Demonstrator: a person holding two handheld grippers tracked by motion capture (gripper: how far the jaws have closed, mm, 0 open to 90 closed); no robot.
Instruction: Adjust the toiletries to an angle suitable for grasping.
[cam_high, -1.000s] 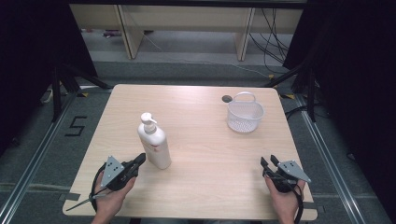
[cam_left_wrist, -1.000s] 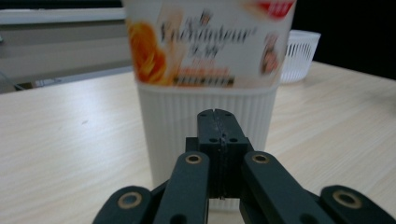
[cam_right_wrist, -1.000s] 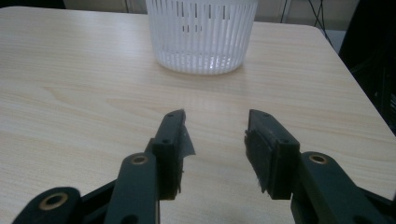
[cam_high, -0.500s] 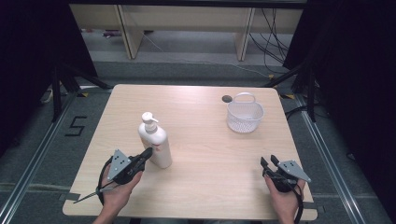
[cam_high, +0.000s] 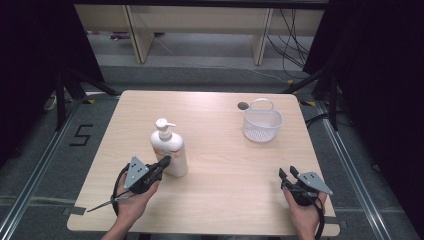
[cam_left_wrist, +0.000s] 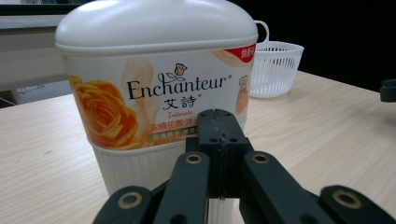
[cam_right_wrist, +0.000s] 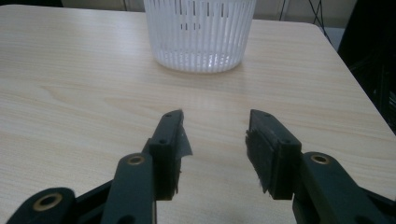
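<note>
A white pump bottle (cam_high: 170, 147) with an orange rose label stands upright left of the table's middle. In the left gripper view the bottle (cam_left_wrist: 154, 70) looms just beyond my jaws. My left gripper (cam_high: 165, 161) is shut with nothing in it. Its tips (cam_left_wrist: 217, 116) are right at the bottle's lower side, and I cannot tell whether they touch it. My right gripper (cam_high: 287, 173) rests near the front right of the table, open and empty (cam_right_wrist: 215, 135), and points toward a white slotted basket (cam_right_wrist: 201, 32).
The white basket (cam_high: 262, 124) with a handle stands at the back right; it also shows behind the bottle in the left gripper view (cam_left_wrist: 275, 70). A dark round hole (cam_high: 243, 105) lies in the wooden table (cam_high: 215, 195) beside it. Dark curtains flank the table.
My left gripper has moved right and slightly forward, up to the bottle's base. The bottle, the basket and my right gripper have stayed in place.
</note>
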